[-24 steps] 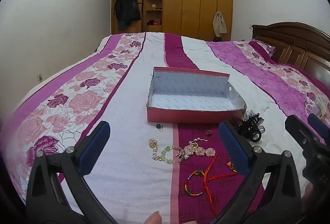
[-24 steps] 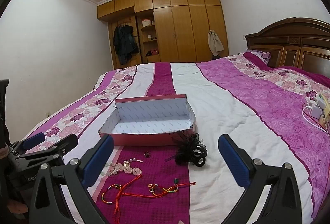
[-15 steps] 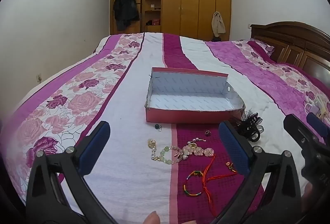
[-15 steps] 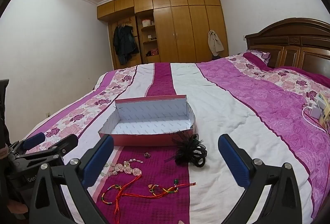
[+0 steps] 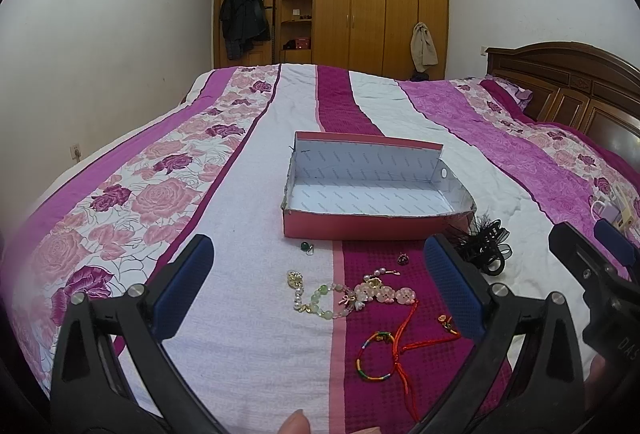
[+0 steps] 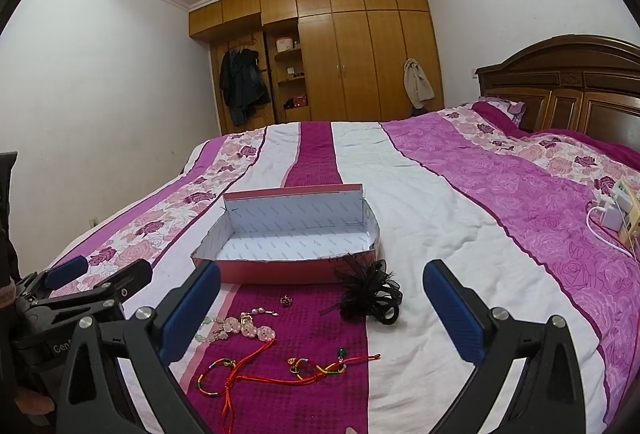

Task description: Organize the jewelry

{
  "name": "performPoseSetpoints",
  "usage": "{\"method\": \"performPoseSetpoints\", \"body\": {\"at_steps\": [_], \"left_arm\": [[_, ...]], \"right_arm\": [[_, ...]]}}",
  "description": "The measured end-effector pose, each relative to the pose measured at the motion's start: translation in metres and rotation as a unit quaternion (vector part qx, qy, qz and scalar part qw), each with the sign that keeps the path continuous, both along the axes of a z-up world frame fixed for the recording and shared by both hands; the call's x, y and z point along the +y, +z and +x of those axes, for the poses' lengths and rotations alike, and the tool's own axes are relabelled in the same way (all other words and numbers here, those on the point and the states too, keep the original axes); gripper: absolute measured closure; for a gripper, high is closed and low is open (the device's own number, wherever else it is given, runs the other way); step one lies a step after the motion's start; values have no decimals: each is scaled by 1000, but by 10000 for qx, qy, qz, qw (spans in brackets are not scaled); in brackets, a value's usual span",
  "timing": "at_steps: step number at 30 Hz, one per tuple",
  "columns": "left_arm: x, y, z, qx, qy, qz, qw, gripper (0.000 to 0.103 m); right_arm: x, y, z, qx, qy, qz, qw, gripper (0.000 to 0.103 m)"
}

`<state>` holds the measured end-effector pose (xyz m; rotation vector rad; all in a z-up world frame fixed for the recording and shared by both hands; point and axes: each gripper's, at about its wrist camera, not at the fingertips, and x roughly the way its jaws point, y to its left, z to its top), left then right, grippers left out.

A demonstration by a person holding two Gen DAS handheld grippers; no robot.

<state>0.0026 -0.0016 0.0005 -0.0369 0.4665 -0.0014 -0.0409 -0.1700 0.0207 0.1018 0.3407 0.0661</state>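
Left claw: jaws spread fully wide, holding nothing, hovering above the jewelry.
Right claw: also spread wide and empty, low over the bed.
Jewelry location: scattered loose on the bedspread just in front of an empty open pink box.
Bead bracelet: pale green and pearl beads; likely light and limp, best pinched across the strand.
Shell-flower piece: flat discs, probably hard and slippery.
Red cord bracelets: thin, floppy, tangled together; lifting one may drag the others.
Black hair clip: stiff claw beneath soft netting; its body seems the firmest hold.
Small items: a green bead and a dark charm, too tiny to identify.
Hidden: part of the cords sits behind the left claw's finger; clasps cannot be made out.
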Motion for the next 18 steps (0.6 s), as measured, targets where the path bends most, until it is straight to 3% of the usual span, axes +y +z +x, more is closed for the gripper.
{"method": "performPoseSetpoints", "body": {"at_steps": [18], "left_arm": [[-1, 2, -2, 1, 2, -13, 10000, 5]], "right_arm": [[1, -1, 0, 3, 4, -2, 10000, 0]]}}
